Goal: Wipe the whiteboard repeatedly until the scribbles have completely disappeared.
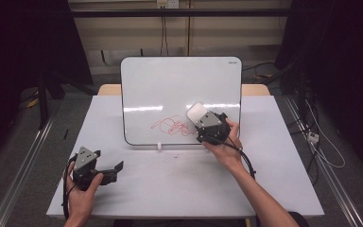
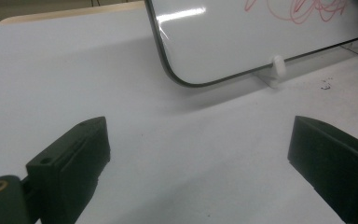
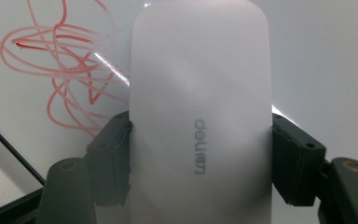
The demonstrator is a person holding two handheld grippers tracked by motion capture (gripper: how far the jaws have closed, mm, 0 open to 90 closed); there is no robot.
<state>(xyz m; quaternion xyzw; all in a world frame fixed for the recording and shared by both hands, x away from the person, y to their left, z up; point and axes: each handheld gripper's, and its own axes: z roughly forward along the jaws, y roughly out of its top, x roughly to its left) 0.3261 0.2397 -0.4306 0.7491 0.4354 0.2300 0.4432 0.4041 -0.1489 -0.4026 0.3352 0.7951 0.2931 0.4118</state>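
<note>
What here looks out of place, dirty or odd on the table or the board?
Little stands out. The whiteboard carries a tangled red scribble low on its face, beside the white eraser that the right gripper clamps. A few dark specks lie on the table near the board's white foot. The left gripper rests open.

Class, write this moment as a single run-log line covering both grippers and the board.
right gripper: shut on white eraser, at red scribble | left gripper: open, over table | whiteboard: propped up, scribble unerased
</note>
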